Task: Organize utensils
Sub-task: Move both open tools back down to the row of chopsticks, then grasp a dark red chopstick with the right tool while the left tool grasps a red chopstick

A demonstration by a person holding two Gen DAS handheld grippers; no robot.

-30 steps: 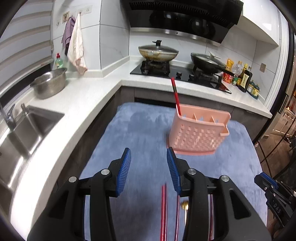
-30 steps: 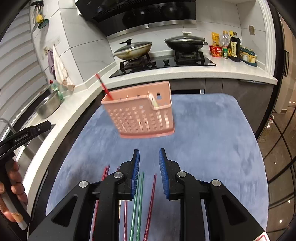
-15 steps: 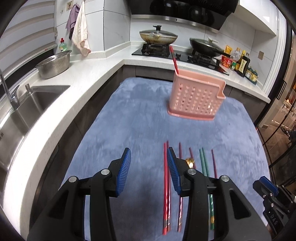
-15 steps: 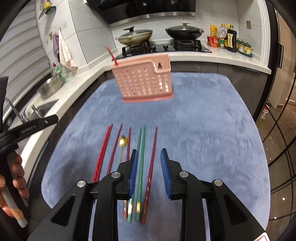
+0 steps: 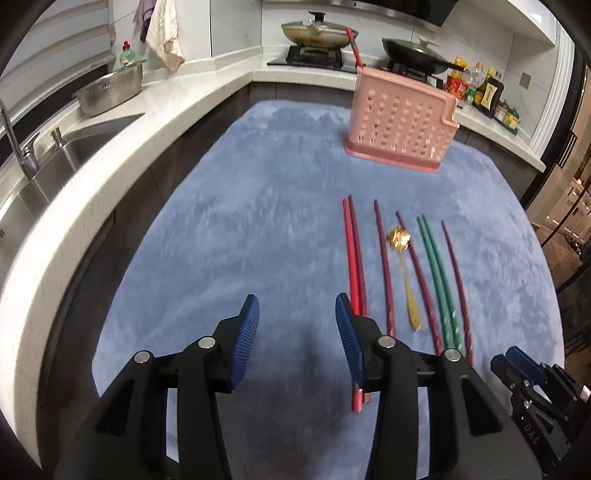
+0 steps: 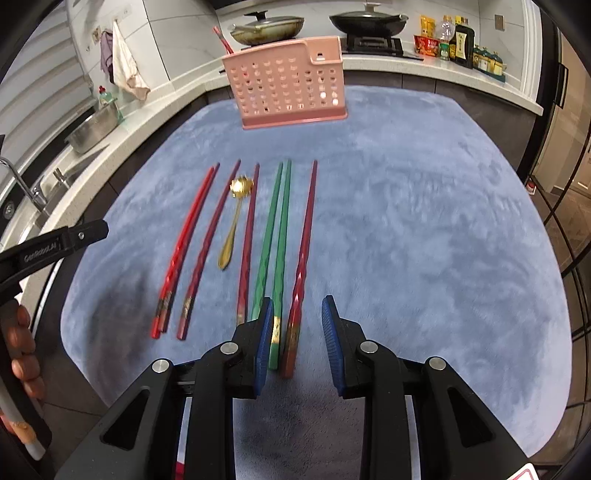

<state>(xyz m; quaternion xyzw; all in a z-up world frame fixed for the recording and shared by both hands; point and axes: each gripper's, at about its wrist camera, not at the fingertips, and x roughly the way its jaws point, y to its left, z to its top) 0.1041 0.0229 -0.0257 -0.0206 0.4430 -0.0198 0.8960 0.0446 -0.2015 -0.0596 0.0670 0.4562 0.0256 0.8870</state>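
Observation:
A row of chopsticks lies on the blue mat: a red pair, several dark red ones, a green pair, and a gold spoon among them. Beyond them stands the pink perforated basket with one red chopstick leaning in it. My left gripper hovers just left of the red pair, its jaws opening with nothing between them. My right gripper is open above the near ends of a green chopstick and the rightmost dark red chopstick, not pressing them.
A white counter curves along the left with a sink and a steel bowl. Behind the basket are a stove with two lidded pans and bottles. A hand holds the left gripper at the mat's left edge.
Both grippers have drawn back from the basket and sunk toward the mat. The whole row of chopsticks and the spoon has come into view ahead of them.

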